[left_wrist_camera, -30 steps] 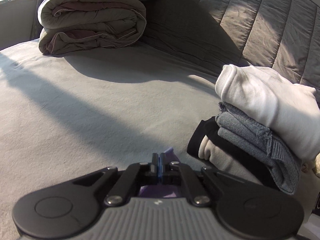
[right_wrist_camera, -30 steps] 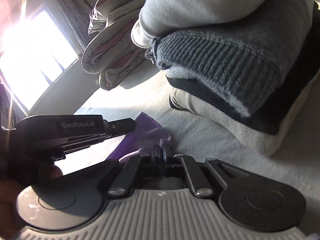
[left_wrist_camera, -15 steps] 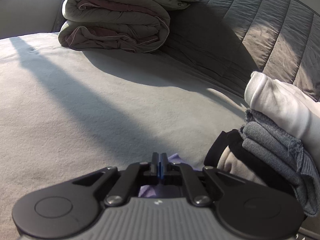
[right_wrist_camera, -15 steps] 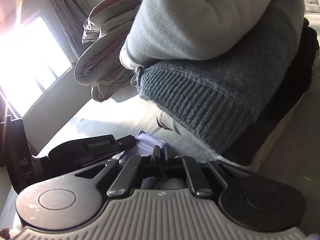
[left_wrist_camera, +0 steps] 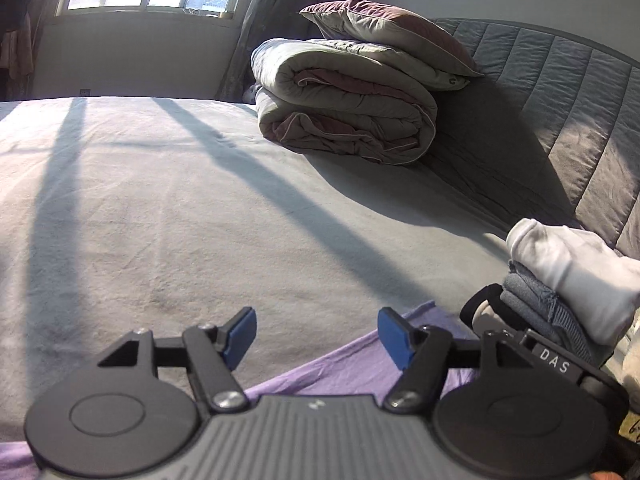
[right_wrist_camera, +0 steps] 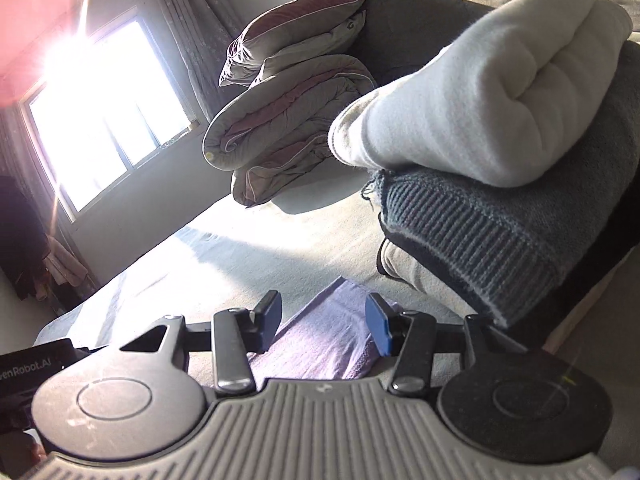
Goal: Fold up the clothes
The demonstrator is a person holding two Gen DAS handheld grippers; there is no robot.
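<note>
A purple garment lies flat on the grey bed sheet, below and in front of both grippers. My left gripper has its jaws opening, blue pads apart, with nothing pressed between them. My right gripper also has its jaws opening above the purple garment, whose cloth shows below the gap but is not pinched. A stack of folded clothes stands close on the right: a white top, a grey knit, a black piece and a beige one. The same stack shows at the right edge of the left wrist view.
A rolled duvet with a pillow on top sits at the head of the bed against the quilted grey headboard. A bright window and curtains lie beyond the bed. Part of the other gripper shows at the left edge.
Both grippers were shut on the purple garment and have let it go. The left gripper has swung away, so the clothes stack now sits farther right and the window has come into view.
</note>
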